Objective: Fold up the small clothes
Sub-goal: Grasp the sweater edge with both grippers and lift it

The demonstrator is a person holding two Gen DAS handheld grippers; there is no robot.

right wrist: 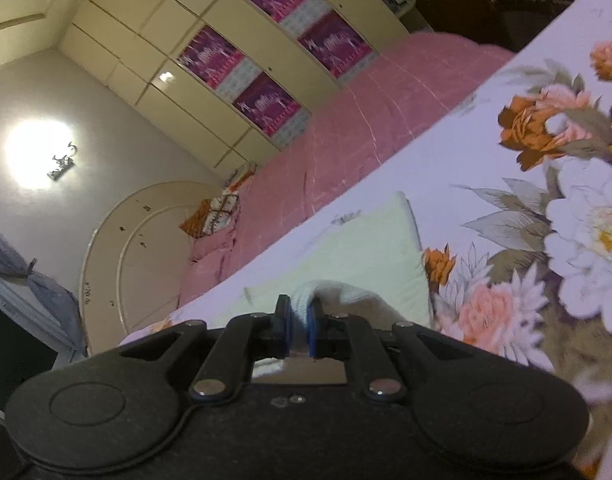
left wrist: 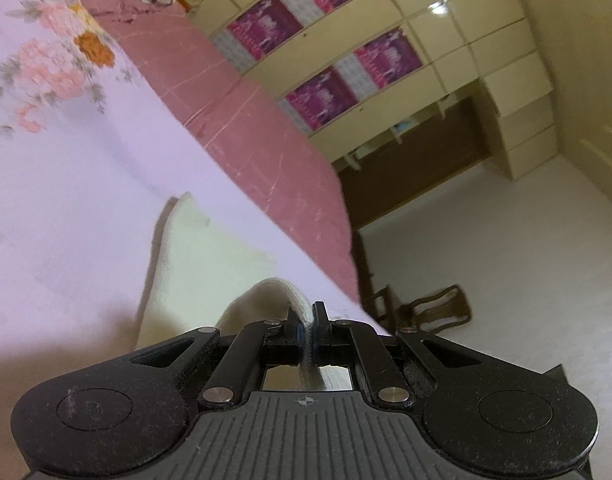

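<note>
Because each gripper pinches one edge of the cream garment [left wrist: 210, 256], left gripper [left wrist: 306, 320] and right gripper [right wrist: 298, 316] hold it taut, trailing over the floral bedsheet [right wrist: 506, 184], ready for folding.

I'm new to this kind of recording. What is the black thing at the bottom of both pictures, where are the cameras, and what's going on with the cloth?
There is no robot here: a person carries a handheld two-finger gripper in each hand, and a wide-angle camera on each looks forward along its fingers. The black shape is the gripper's own body. One picture comes from the left gripper, the other from the right gripper. Both are shut on an edge of a cream garment, pinching its fabric between blue pads. The rest of the garment lies on a floral bedsheet, apparently partway through a fold. Beyond it is a pink quilt and a cream wardrobe with purple panels. The slant is only how the grippers are held.
</note>
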